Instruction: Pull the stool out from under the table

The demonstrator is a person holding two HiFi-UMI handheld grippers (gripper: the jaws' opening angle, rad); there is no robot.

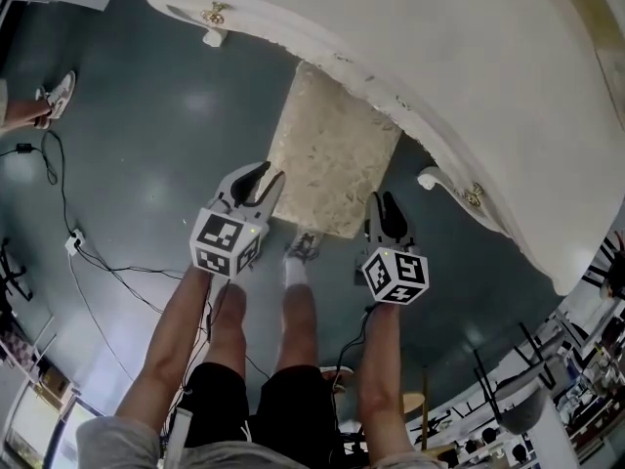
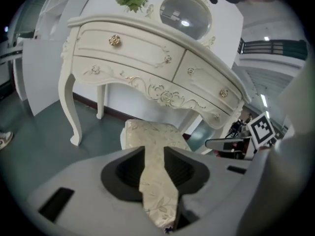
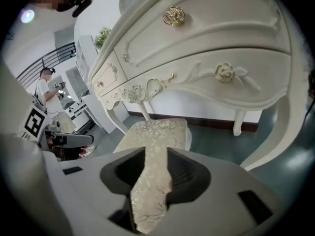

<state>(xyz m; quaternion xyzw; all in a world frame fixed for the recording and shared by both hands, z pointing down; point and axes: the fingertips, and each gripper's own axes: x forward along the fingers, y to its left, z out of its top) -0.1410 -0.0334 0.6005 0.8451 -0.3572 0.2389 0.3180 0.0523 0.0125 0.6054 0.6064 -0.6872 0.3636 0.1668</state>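
The stool [image 1: 332,154], with a cream floral cushion, stands half under the white carved table [image 1: 469,76], its near end sticking out over the dark floor. My left gripper [image 1: 262,176] is at the stool's near left corner, and my right gripper [image 1: 383,203] is at its near right corner. In the left gripper view the jaws [image 2: 153,151] stand a narrow gap apart, and the stool's cushion [image 2: 152,132] shows through it. The right gripper [image 3: 156,154] looks the same, with the cushion [image 3: 157,132] seen ahead. Neither pair of pads visibly presses on the stool.
The table's curved legs [image 2: 71,112] flank the stool. Cables [image 1: 88,262] trail over the floor at the left, near another person's shoe [image 1: 59,91]. My own legs and foot [image 1: 298,262] are just behind the stool. A person [image 3: 47,90] stands in the background.
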